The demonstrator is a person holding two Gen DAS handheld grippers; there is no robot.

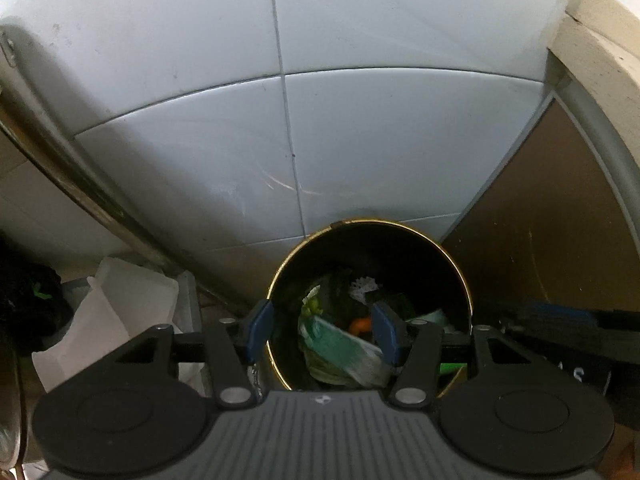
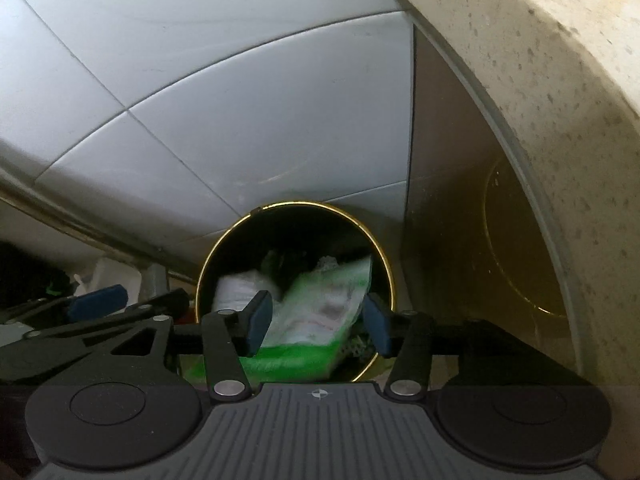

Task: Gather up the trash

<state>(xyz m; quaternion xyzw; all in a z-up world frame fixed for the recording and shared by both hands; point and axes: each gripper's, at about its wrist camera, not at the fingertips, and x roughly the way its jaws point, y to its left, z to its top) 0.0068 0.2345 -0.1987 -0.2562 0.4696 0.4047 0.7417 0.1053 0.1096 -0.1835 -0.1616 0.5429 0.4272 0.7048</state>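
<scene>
A black bin with a gold rim (image 1: pixel 460 276) (image 2: pixel 384 256) stands on the floor against the tiled wall, right under both grippers. In the left wrist view it holds a green-white wrapper (image 1: pixel 340 350), an orange scrap (image 1: pixel 360 325) and white paper. My left gripper (image 1: pixel 324 332) hangs open over the bin's near rim, with nothing touching its pads. In the right wrist view a green-and-white packet (image 2: pixel 320 316), blurred, lies in the bin's mouth between the fingers of my right gripper (image 2: pixel 318 325). That gripper is open and its pads stand off the packet. A white crumpled wad (image 2: pixel 240 288) lies beside it.
White wall tiles (image 1: pixel 360 140) rise behind the bin. A speckled stone counter edge (image 2: pixel 540 80) and a brown cabinet panel (image 1: pixel 540 220) close in the right side. Left of the bin are a white bag (image 1: pixel 120 312), a slanting metal pipe (image 1: pixel 60 160) and a dark bundle (image 1: pixel 24 300).
</scene>
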